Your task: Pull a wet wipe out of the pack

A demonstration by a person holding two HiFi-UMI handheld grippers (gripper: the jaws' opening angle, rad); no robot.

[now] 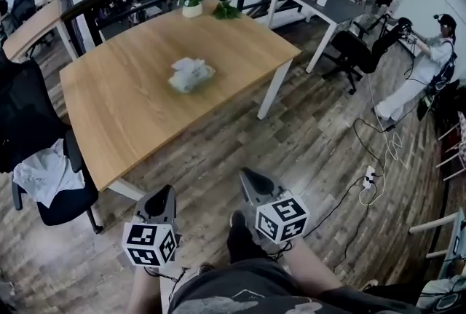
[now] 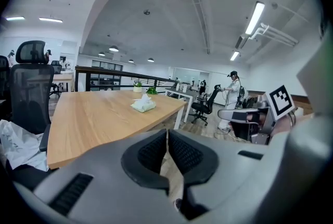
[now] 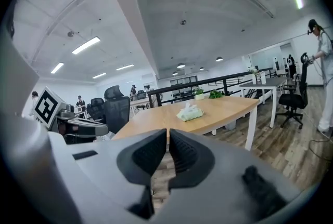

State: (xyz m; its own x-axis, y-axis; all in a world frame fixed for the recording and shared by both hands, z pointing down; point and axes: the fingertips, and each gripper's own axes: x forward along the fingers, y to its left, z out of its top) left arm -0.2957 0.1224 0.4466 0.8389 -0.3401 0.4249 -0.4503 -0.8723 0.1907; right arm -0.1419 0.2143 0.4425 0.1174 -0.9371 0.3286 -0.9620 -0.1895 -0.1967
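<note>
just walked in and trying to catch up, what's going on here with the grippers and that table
A person stands on the wood floor short of the wooden table, with a gripper in each hand. The left gripper and the right gripper both have their jaws together with nothing between them. The wet wipe pack lies near the middle of the table, well apart from both grippers and untouched. No wipe has been pulled out yet.

table [image 1: 124,97]: pale matt wood | floor [image 1: 313,152]: worn wood planks | wipe pack [image 1: 191,75]: crinkled soft plastic
</note>
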